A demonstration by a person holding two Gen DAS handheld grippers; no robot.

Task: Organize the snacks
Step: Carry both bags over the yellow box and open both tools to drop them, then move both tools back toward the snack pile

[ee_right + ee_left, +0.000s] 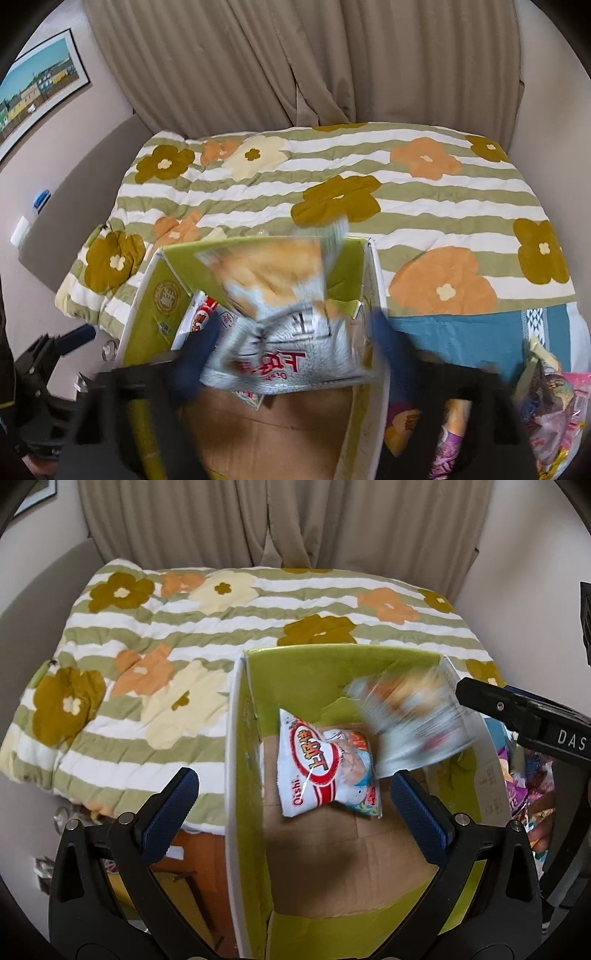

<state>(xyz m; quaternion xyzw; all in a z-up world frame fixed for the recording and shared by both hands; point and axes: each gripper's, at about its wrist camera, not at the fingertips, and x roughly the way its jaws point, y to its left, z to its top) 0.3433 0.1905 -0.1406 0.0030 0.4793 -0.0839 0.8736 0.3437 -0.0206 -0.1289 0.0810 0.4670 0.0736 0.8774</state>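
A cardboard box [231, 738] with green inner walls stands open on the bed. On its brown floor lies a white and red Oishi snack bag [325, 768], which also shows at the left in the right wrist view [201, 314]. My left gripper [293, 786] hangs over the box, open, with nothing between its blue pads [173, 805]. A second, silver and orange snack bag [410, 716] is blurred above the box's right side. It sits between the wide-apart fingers of my right gripper [293, 347], and the blur hides whether the pads touch it [288, 314].
A striped quilt [147, 646] with big flowers covers the bed behind the box, with beige curtains [295, 74] beyond. Several loose snack packets [554, 406] are heaped to the box's right beside a teal cloth [461, 332]. Orange wooden furniture [192, 867] is left of the box.
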